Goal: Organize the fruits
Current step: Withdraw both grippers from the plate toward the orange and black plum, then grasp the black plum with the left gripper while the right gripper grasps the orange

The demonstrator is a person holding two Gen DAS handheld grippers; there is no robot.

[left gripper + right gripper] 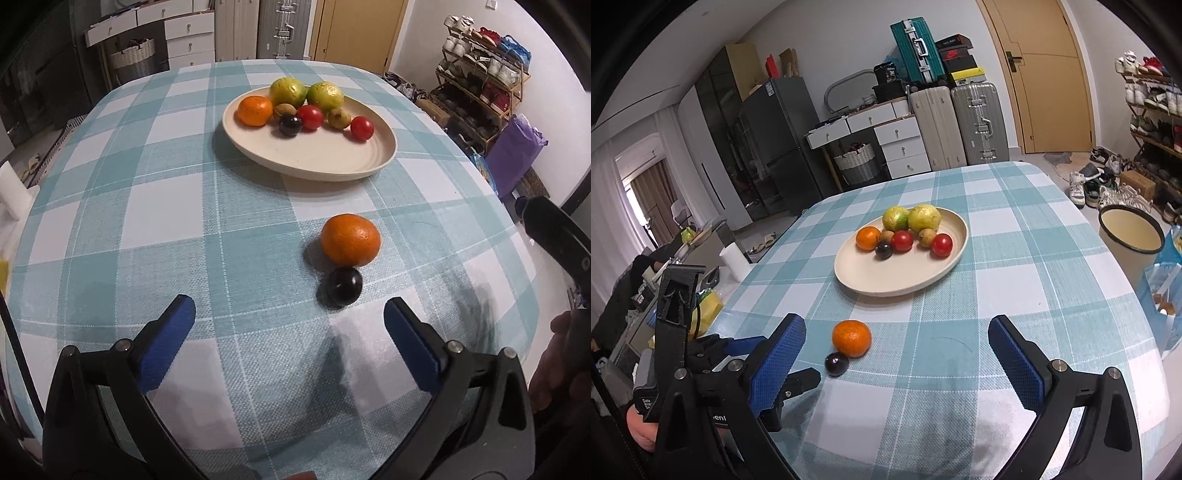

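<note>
A cream plate point(332, 158) point(886, 273) on the checked tablecloth holds two green fruits, an orange, two red fruits, two small brown fruits and a dark plum. A loose orange point(350, 240) point(851, 338) lies on the cloth with a dark plum point(344, 286) point(836, 363) touching its near side. My left gripper point(290, 321) is open and empty, just short of the plum. My right gripper point(897, 339) is open and empty, above the cloth with the loose orange and plum between its fingers but ahead of them.
The left gripper's body point(701, 354) shows at the left of the right wrist view. A cream bucket point(1130, 236) and shoe rack point(1152, 122) stand right of the table. Drawers, suitcases and a door are behind it.
</note>
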